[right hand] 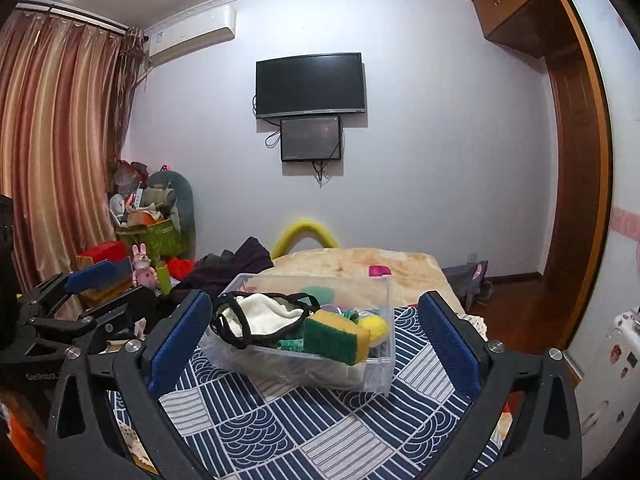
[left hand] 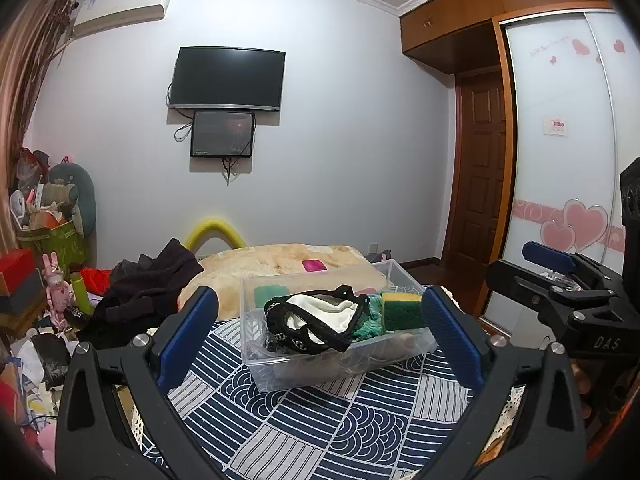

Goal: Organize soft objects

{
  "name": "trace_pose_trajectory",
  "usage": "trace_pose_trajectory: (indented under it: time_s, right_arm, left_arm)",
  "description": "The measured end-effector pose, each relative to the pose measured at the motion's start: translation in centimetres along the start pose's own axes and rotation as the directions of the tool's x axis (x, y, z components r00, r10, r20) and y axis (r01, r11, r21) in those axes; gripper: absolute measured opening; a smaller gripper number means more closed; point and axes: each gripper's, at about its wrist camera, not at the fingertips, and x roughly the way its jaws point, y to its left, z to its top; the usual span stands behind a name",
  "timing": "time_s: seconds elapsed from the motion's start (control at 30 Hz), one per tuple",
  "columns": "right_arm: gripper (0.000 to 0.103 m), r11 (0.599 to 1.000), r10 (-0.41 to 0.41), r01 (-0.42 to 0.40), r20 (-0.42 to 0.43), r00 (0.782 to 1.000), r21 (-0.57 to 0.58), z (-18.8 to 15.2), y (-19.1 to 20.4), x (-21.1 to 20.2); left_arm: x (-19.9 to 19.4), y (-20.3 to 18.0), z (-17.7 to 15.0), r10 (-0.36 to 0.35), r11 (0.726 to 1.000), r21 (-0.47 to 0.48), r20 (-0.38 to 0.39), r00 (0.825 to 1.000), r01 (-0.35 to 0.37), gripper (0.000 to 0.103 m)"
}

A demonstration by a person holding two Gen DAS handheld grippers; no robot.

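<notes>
A clear plastic bin [left hand: 320, 364] [right hand: 380, 360] stands on a blue-and-white patterned cloth [left hand: 320, 420] [right hand: 304, 428]. It holds a white cloth with black trim [left hand: 320, 314] [right hand: 260, 316], a yellow-and-green sponge [left hand: 402, 310] [right hand: 336, 340], green knit fabric [left hand: 370, 326] and a yellow soft item [right hand: 374, 326]. My left gripper [left hand: 320, 340] is open and empty, in front of the bin. My right gripper [right hand: 316, 344] is open and empty, also in front of the bin. Each gripper shows at the edge of the other's view.
A beige blanket [left hand: 288, 268] [right hand: 360, 264] with a pink object [left hand: 314, 266] [right hand: 379, 271] lies behind the bin. Dark clothes [left hand: 148, 292] [right hand: 228, 268] are heaped at the left. Clutter and a toy rabbit [left hand: 56, 288] fill the left corner. A wardrobe [left hand: 560, 160] stands at the right.
</notes>
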Motion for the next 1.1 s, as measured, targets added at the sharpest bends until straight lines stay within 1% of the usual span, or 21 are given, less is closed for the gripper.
trace_pose_trajectory:
  time_s: [0.47, 1.1]
  right_arm:
    - [0.103, 1.000, 0.006, -0.006, -0.001, 1.000, 0.004, -0.11, 0.09, 0.06]
    - [0.103, 1.000, 0.011, -0.011, 0.000, 1.000, 0.011, -0.32, 0.01, -0.54]
  left_arm:
    - [-0.30, -0.12, 0.02, 0.012, 1.000, 0.002, 0.013, 1.000, -0.012, 0.103]
    - [-0.60, -0.38, 0.04, -0.001, 1.000, 0.009, 0.018, 1.000, 0.001, 0.103]
